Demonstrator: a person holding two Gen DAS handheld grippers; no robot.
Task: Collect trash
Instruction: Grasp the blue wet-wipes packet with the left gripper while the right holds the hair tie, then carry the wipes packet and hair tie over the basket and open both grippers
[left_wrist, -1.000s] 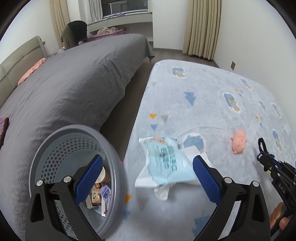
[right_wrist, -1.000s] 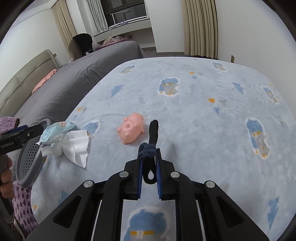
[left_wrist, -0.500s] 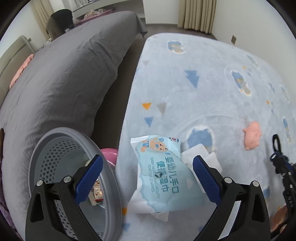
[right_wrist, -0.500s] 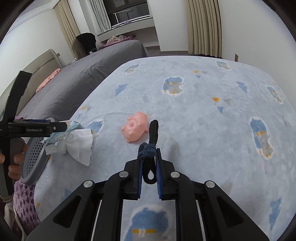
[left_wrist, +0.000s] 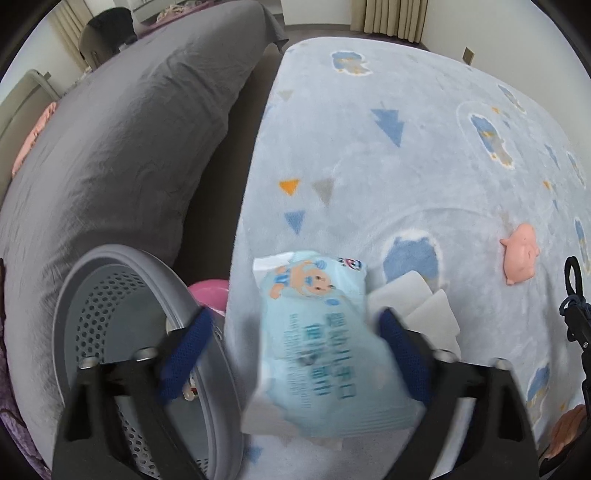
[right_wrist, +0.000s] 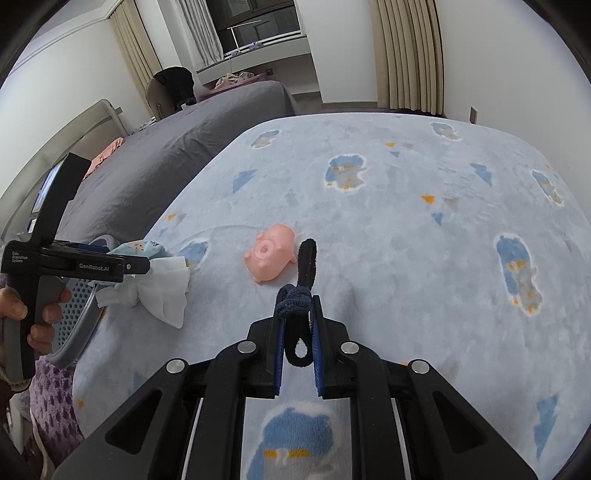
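Bedroom, two beds side by side

Pale blue patterned blanket (right_wrist: 406, 206) spread over nearer bed; pink toy pig (right_wrist: 271, 256) lying on it. Grey duvet (left_wrist: 122, 140) covering farther bed, pink cloth (right_wrist: 105, 153) near its headboard (right_wrist: 92, 122). Beige curtains (right_wrist: 406, 51) hanging along far wall.

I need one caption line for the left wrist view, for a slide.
Open left gripper straddles a pale blue wet-wipe pack on the patterned blanket, beside a grey perforated bin.
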